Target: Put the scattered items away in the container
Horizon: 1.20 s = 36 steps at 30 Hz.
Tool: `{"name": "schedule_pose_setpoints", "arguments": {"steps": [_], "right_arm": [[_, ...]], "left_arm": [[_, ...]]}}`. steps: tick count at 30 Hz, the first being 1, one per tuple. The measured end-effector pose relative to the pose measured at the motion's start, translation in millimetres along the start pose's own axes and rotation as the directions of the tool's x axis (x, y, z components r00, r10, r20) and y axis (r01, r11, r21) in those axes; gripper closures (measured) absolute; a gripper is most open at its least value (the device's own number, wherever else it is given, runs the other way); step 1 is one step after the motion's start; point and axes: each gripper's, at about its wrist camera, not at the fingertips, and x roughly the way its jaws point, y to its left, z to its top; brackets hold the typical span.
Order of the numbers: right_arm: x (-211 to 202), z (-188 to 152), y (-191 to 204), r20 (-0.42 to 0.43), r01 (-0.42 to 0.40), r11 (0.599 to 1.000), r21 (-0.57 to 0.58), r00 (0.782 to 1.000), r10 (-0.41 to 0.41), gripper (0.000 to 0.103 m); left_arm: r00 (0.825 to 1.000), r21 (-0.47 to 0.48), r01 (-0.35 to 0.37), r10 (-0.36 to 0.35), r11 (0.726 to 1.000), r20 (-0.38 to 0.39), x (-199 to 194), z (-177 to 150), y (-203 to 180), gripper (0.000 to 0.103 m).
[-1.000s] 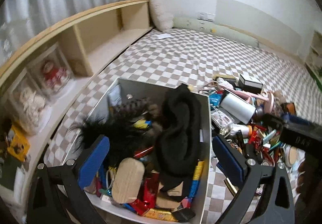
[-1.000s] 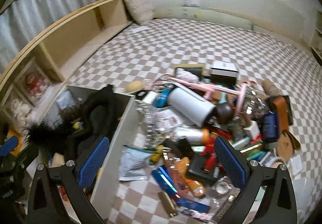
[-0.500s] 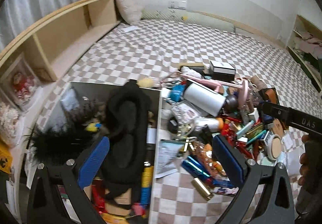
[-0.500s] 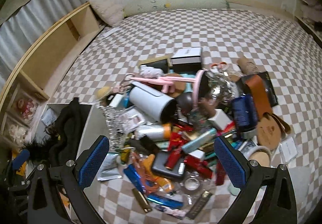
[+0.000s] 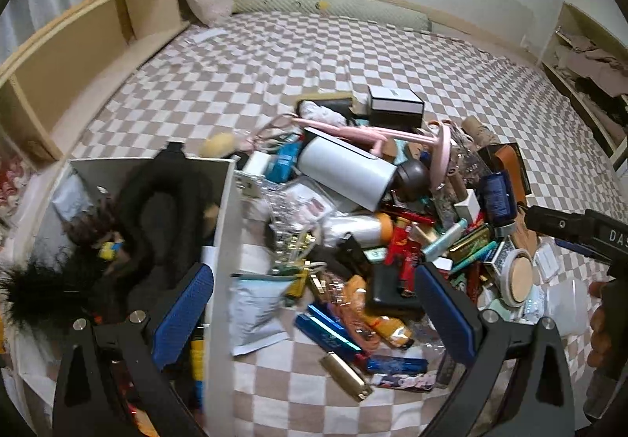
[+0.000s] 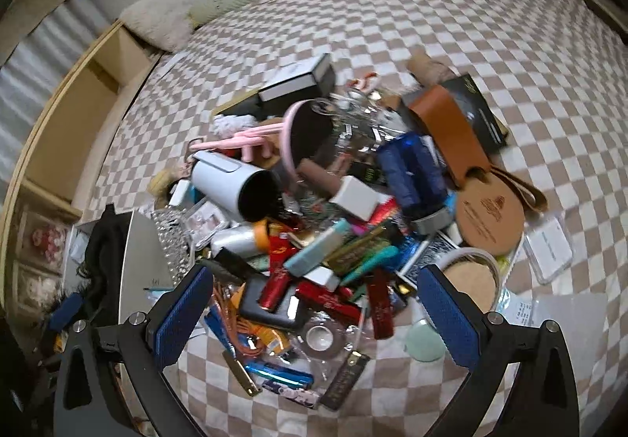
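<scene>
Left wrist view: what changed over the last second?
The left gripper swung right, from above the container to the pile's near edge; the right gripper moved further over the pile. Both stayed open and empty. The white tumbler and the pile look unmoved.

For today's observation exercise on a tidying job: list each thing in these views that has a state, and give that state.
left gripper: open, empty
right gripper: open, empty, over the pile
container: open-topped, partly filled
white tumbler: lying on its side, mouth open
black-and-white box: closed
</scene>
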Motion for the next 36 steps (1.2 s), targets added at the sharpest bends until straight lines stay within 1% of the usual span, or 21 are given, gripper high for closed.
{"name": "schedule_pose_setpoints", "arguments": {"steps": [7,10,13,14,15,16,17,19,23,24,25,27,29,33,35,36], "right_arm": [[9,5,-36,-0.038,0.004,0.997,0.076,0.999,-0.001,0.0],[13,8,-45,-0.027,-0.005,0.995,0.099,1.0,0.008,0.0],[16,13,-48,-0.009,-0.004,0.996,0.091,1.0,0.004,0.001],[18,15,-48,-0.006,-0.004,0.996,0.085,1.0,0.004,0.003],[21,16,-48,-0.007,-0.007,0.997,0.079,1.0,0.007,0.012],[24,18,-48,-0.012,-0.011,0.997,0.075,1.0,0.012,0.019],[27,19,-48,-0.017,-0.015,0.997,0.073,1.0,0.016,0.02],[35,21,-48,-0.03,-0.03,0.997,0.078,0.999,0.032,0.028],[51,27,-44,-0.048,-0.065,0.995,0.081,0.996,0.069,0.031],[55,29,-41,-0.051,-0.074,0.994,0.08,0.996,0.079,0.033],[58,31,-38,-0.052,-0.083,0.994,0.074,0.995,0.087,0.038],[65,34,-31,-0.056,-0.088,0.995,0.049,0.994,0.091,0.042],[73,38,-21,-0.054,-0.072,0.997,0.004,0.996,0.072,0.043],[86,43,1,-0.026,0.011,0.99,-0.141,1.0,-0.015,0.045],[94,42,13,-0.013,0.068,0.971,-0.23,0.997,-0.073,0.046],[98,41,16,-0.008,0.091,0.961,-0.261,0.995,-0.097,0.053]], "left_arm": [[0.998,-0.001,0.042,-0.042,0.999,-0.045,23,5,-16,0.0],[0.997,-0.008,0.053,-0.054,0.999,-0.064,35,9,-19,0.0],[0.995,-0.019,0.061,-0.062,0.998,-0.082,47,12,-19,0.002],[0.994,-0.021,0.059,-0.06,0.998,-0.086,51,13,-18,0.002],[0.994,-0.022,0.056,-0.058,0.998,-0.09,54,14,-16,0.002],[0.994,-0.024,0.054,-0.056,0.998,-0.094,58,15,-15,0.002],[0.994,-0.026,0.052,-0.054,0.998,-0.097,62,16,-13,0.002],[0.993,-0.03,0.048,-0.051,0.998,-0.105,69,18,-10,0.002],[0.992,-0.037,0.039,-0.043,0.999,-0.12,84,21,-5,0.002],[0.991,-0.039,0.037,-0.041,0.999,-0.124,88,22,-3,0.002],[0.991,-0.04,0.035,-0.039,0.999,-0.128,92,23,-2,0.002],[0.991,-0.032,0.036,-0.04,0.999,-0.127,95,24,0,0.002],[0.991,-0.03,0.039,-0.043,0.999,-0.126,97,24,2,0.002],[0.99,-0.015,0.057,-0.059,0.998,-0.132,104,25,1,0.002],[0.989,-0.002,0.063,-0.063,0.998,-0.135,107,25,0,0.002],[0.989,0.006,0.062,-0.061,0.998,-0.137,109,25,-1,0.002]]}}
